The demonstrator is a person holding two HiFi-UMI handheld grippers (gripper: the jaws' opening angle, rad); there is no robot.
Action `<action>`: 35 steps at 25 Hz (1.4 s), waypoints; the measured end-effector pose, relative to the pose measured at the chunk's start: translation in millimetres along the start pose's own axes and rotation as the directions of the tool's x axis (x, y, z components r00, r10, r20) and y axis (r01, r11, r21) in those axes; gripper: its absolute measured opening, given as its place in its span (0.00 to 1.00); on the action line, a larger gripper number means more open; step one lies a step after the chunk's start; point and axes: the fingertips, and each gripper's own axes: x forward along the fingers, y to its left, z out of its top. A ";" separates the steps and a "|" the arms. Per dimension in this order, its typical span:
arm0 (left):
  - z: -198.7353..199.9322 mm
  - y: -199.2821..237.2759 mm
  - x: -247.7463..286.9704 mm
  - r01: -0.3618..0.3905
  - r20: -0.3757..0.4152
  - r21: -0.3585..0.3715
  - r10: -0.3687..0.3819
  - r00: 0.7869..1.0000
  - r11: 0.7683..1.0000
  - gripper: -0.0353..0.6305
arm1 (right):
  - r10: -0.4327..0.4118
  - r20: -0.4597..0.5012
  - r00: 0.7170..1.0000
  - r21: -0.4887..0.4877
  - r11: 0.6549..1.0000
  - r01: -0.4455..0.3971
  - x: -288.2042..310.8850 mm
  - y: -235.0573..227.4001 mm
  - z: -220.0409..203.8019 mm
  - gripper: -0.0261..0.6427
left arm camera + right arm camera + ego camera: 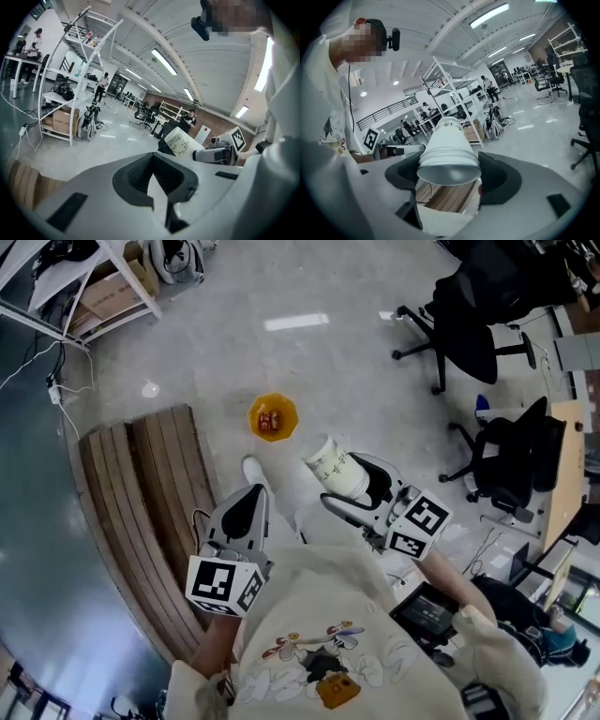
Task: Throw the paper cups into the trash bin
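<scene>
A person in a cream sweatshirt [328, 634] is standing over an orange trash bin [273, 416] on a pale office floor [309, 352], working a hand-held gripper in each hand. The right gripper [342, 482] is clamping a white paper cup [335, 468] between its jaws and holding it in the air to the right of the bin, on the person's side of it and not over its mouth. In the right gripper view the right gripper [447, 171] is pinching the cup [447, 145] near its rim, with the open mouth facing the camera and the base pointing away. The left gripper [255, 495] is hanging nearer the person than the bin, its jaws drawn together with nothing between them, as the left gripper view [151, 157] is showing; the cup [180, 143] is appearing there too. The bin is holding red and white items too small to name. A wooden bench [141, 493] is lying left of the bin, a white shoe [253, 470] is resting just below it, and black office chairs [469, 324] are standing well to its right.
</scene>
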 end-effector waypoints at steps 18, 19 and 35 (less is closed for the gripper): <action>-67.1 130.8 144.8 -0.097 -0.103 -0.078 0.088 0.991 0.992 0.06 | 0.039 -0.237 0.971 -0.018 0.999 -0.045 148.3 -132.2 -59.5 0.60; -76.6 135.3 151.9 -0.102 -0.106 -0.075 0.093 0.990 0.992 0.06 | 0.042 -0.244 0.969 -0.021 0.999 -0.048 154.5 -139.5 -66.9 0.60; -236.2 216.7 245.6 -0.261 -0.176 -0.165 0.232 0.957 0.951 0.06 | 0.044 -0.337 0.941 0.020 0.999 -0.039 251.0 -251.1 -212.4 0.59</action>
